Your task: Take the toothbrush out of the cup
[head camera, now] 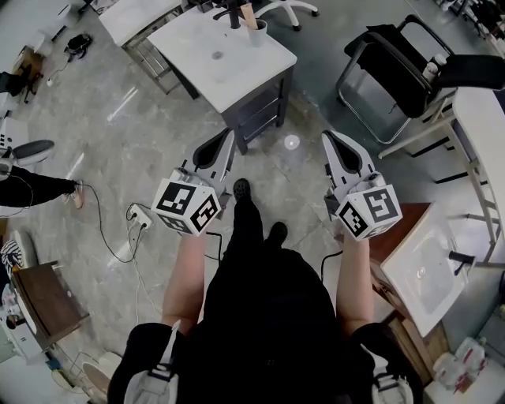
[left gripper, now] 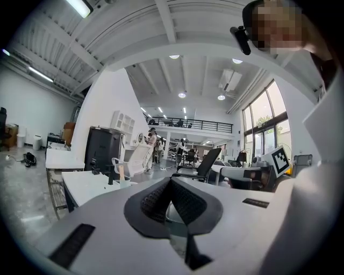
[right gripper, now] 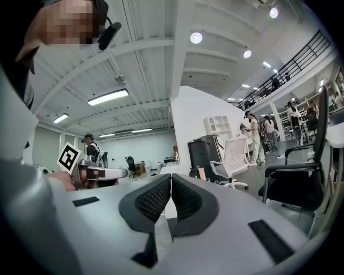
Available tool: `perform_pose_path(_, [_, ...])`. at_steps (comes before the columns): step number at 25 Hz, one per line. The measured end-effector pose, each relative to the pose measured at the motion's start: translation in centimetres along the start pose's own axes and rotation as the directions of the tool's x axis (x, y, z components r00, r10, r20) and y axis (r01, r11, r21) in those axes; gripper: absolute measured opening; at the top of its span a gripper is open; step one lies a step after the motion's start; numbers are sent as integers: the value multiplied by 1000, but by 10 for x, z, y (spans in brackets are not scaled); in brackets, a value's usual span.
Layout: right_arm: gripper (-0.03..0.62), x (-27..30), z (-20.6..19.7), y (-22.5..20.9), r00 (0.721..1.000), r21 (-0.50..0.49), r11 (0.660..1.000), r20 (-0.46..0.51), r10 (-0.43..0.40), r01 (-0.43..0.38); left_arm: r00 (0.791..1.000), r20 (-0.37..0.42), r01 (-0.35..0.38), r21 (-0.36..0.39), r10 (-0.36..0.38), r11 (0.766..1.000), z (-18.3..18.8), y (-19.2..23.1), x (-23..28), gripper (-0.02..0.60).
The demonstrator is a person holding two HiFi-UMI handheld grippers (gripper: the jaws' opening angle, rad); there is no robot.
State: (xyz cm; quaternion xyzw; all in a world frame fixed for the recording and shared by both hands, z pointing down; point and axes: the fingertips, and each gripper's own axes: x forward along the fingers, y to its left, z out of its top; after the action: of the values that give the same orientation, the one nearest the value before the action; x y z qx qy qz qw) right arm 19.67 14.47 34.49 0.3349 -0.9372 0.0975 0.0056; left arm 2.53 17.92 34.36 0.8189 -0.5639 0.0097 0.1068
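A white table [head camera: 213, 63] stands well ahead of the person. The 2 grippers are held apart, short of it. The left gripper [left gripper: 171, 185] and right gripper [right gripper: 171, 182] are both clenched on nothing. Near the table's far edge, 1 cup [head camera: 257, 33] holds the toothbrush [head camera: 249, 14].

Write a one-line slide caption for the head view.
Person stands short of the white table, left gripper and right gripper shut and empty; the toothbrush stands in the cup on it.

Left gripper [head camera: 226, 144], right gripper [head camera: 331, 144], cup [head camera: 257, 33] holding toothbrush [head camera: 249, 16] on white table [head camera: 213, 59]
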Motion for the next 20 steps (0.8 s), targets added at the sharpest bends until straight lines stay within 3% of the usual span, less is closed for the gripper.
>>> perform_pose_path(5, [32,28,5,-9,999,-28,999,-20,-29,29,999,25,36,-9,-36,999,9,20,29,15])
perform_pose_path(10, [32,70,19,-23,998,-51,997,-25,-51,49,993,-8,114,-13,-114,993,16,46,64,15])
perform_pose_path(20, [32,166,39,-36,997,-66,995,-35,-73,70,982,-1,187,-4,-187,982,38,114,121,15])
